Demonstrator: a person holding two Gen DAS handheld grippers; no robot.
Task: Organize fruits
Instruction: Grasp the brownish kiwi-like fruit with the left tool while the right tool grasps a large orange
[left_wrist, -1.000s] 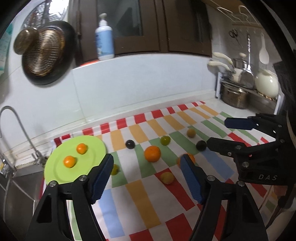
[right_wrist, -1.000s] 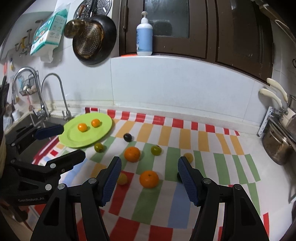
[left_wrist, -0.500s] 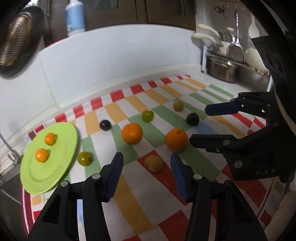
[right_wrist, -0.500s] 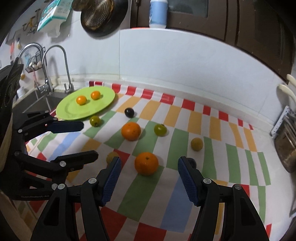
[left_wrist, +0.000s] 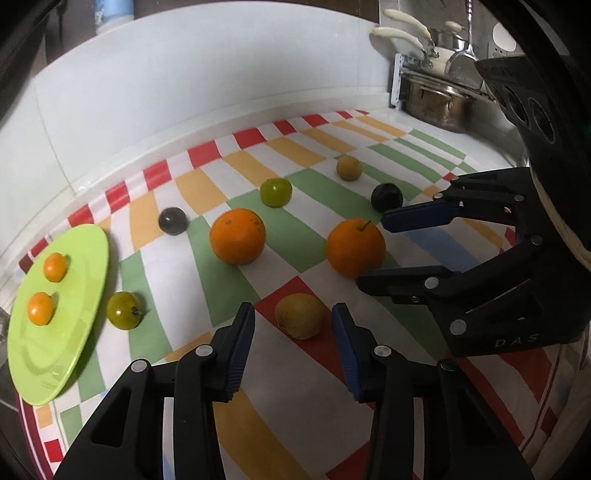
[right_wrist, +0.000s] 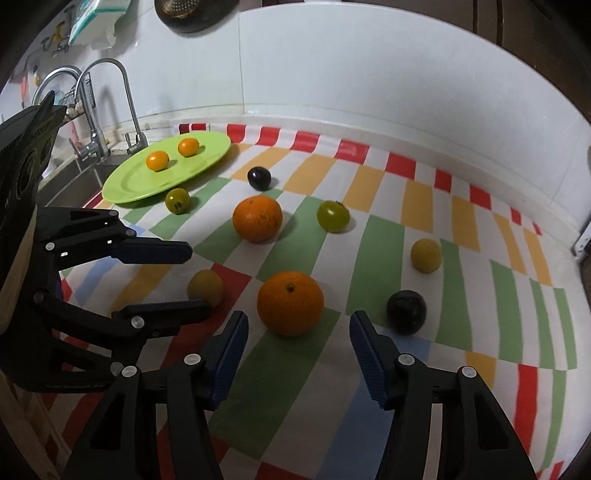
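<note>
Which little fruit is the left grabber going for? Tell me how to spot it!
Find the striped cloth, then the two big oranges. Just in front of the nearer orange lies a small yellow fruit on a red patch, alone between the closing left gripper jaws, untouched.

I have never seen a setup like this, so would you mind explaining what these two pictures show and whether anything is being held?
There is no robot: a person holds a two-finger gripper in each hand, and each carries a fisheye camera looking along its fingers. One picture is from the left gripper, the other from the right gripper; each gripper also shows in the other's view. On the striped cloth lie two oranges, two dark plums, green and yellowish small fruits, and a green plate with two small orange fruits. Nothing is held yet. The left jaws are closing around a yellowish fruit, the right jaws around the near orange; the pads touch neither.
</note>
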